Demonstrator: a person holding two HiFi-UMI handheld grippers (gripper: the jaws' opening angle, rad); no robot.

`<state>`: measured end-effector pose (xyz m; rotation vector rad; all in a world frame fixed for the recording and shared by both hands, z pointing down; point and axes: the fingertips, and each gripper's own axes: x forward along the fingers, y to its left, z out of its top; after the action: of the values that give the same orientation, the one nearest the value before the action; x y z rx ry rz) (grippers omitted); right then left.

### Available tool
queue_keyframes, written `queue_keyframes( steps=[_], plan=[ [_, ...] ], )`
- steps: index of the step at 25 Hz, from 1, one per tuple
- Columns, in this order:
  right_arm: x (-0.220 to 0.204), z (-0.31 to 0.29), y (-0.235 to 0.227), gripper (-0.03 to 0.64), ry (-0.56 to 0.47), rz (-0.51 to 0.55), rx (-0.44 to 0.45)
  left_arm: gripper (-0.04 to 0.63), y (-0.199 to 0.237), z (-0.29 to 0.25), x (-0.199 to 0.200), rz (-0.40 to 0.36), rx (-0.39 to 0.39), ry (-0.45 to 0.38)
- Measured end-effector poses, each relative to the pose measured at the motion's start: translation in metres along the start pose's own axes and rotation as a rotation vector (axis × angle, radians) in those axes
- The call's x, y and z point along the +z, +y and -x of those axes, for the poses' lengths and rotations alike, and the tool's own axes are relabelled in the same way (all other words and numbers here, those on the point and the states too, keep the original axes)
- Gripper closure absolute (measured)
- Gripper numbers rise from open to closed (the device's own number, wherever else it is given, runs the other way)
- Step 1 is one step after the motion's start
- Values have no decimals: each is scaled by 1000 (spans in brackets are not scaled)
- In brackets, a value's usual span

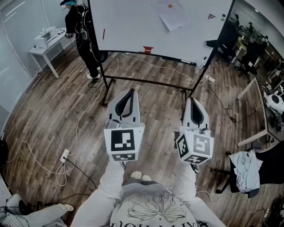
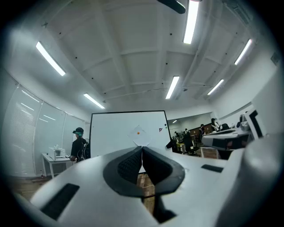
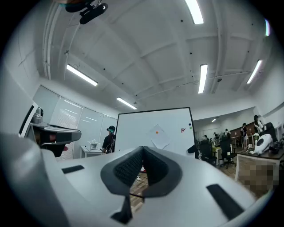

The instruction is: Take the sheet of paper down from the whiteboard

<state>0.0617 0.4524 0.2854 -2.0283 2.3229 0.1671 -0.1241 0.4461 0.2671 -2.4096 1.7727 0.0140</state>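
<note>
A white sheet of paper [image 1: 170,14] hangs tilted on the whiteboard [image 1: 128,26], pinned by an orange magnet [image 1: 170,6]. The sheet [image 2: 139,135] shows small in the left gripper view, and the same sheet [image 3: 158,136] shows in the right gripper view. My left gripper [image 1: 127,95] and right gripper [image 1: 195,104] are held side by side well short of the board, over the wooden floor. Both are shut with nothing between the jaws. In each gripper view the black pads meet in a thin line.
The whiteboard stands on a black frame [image 1: 146,82] with cables [image 1: 80,119] trailing across the floor. A person in dark clothes [image 1: 84,31] stands at the board's left beside a white table [image 1: 46,44]. Desks and a chair with clothes [image 1: 246,170] line the right.
</note>
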Motion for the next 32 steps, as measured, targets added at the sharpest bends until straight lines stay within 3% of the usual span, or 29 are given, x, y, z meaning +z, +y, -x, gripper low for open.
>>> queue_keyframes(
  steps=[13,23,32],
  plan=[
    [-6,-9,-7,614,15,-5,13,591,-6,-11,-1,-1,-1,5],
    [-18,-17,-21,614,25,-5,44,589,-13,-21,-15,33,52,18],
    [-41,-64,-38,614,53,-20,46,589,-11,-71,-39,30,57,57]
  ],
)
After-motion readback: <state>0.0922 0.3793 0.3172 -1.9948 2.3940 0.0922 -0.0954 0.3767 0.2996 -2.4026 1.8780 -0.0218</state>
